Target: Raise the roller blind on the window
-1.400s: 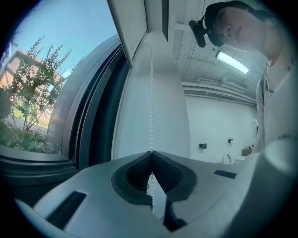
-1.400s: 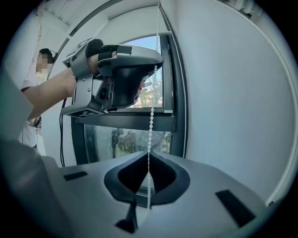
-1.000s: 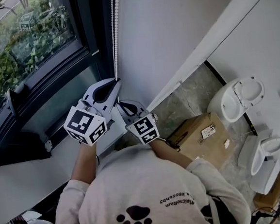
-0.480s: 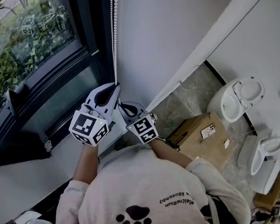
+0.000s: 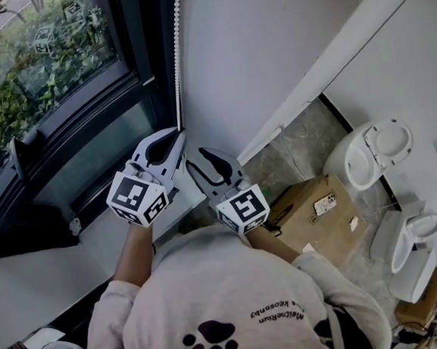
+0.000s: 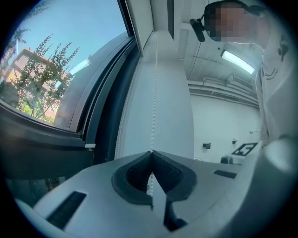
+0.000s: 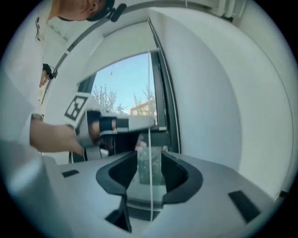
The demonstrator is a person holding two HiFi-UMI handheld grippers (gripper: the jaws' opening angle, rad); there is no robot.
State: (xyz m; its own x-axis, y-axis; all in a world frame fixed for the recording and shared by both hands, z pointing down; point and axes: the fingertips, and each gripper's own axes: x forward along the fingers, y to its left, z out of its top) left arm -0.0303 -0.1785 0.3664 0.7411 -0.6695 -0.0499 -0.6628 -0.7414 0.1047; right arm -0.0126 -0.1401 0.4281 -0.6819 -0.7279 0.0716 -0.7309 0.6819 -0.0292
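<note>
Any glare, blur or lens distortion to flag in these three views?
Head view: even light, sharp; the window glass carries faint reflections. Left gripper view: heavy fisheye, black corners, bright sky. Right gripper view: same fisheye; bead chain crisp.

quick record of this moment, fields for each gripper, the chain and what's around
left gripper: shut on the white bead chain
right gripper: jaws opening; the chain runs between them, pads not pressing it
chain: hangs straight beside the dark-framed window, in front of the white wall
outside: green plants behind the glass
floor: brown cardboard box, lower right in the head view
</note>
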